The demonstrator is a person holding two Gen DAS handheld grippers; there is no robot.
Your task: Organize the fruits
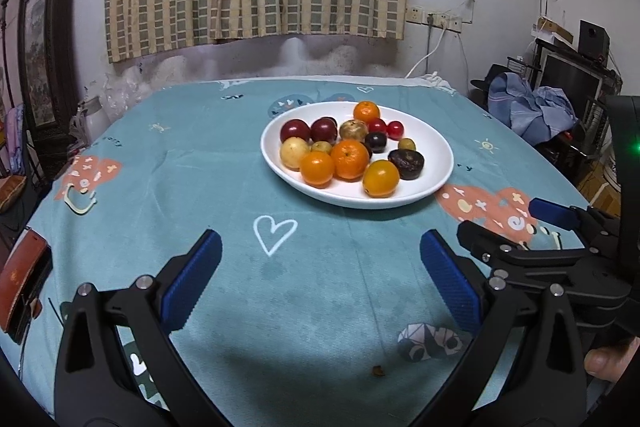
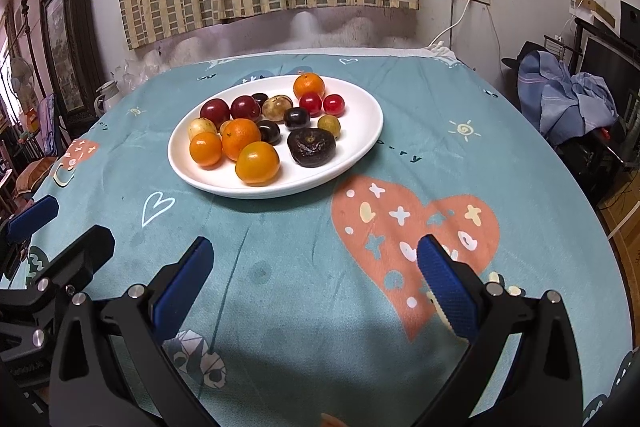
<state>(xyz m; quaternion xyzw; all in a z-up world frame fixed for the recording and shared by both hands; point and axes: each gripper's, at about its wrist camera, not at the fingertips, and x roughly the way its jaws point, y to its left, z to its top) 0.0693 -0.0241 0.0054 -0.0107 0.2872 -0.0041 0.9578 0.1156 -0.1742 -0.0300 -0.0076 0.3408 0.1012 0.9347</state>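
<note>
A white oval plate (image 1: 434,163) (image 2: 360,131) sits on a teal tablecloth and holds several fruits: oranges (image 1: 349,159) (image 2: 241,139), dark red plums (image 1: 295,130) (image 2: 215,110), a wrinkled dark fruit (image 1: 406,164) (image 2: 311,147), small red tomatoes (image 1: 395,129) (image 2: 333,105) and yellowish ones (image 1: 294,153). My left gripper (image 1: 320,263) is open and empty, low over the cloth in front of the plate. My right gripper (image 2: 314,267) is open and empty, also short of the plate. Each shows at the edge of the other's view.
The teal tablecloth (image 1: 200,167) (image 2: 460,107) has heart and sun prints. A brown case (image 1: 20,279) lies at the table's left edge. A white kettle (image 2: 106,97) stands beyond the far left edge. Clothes (image 1: 528,107) are piled on furniture at right.
</note>
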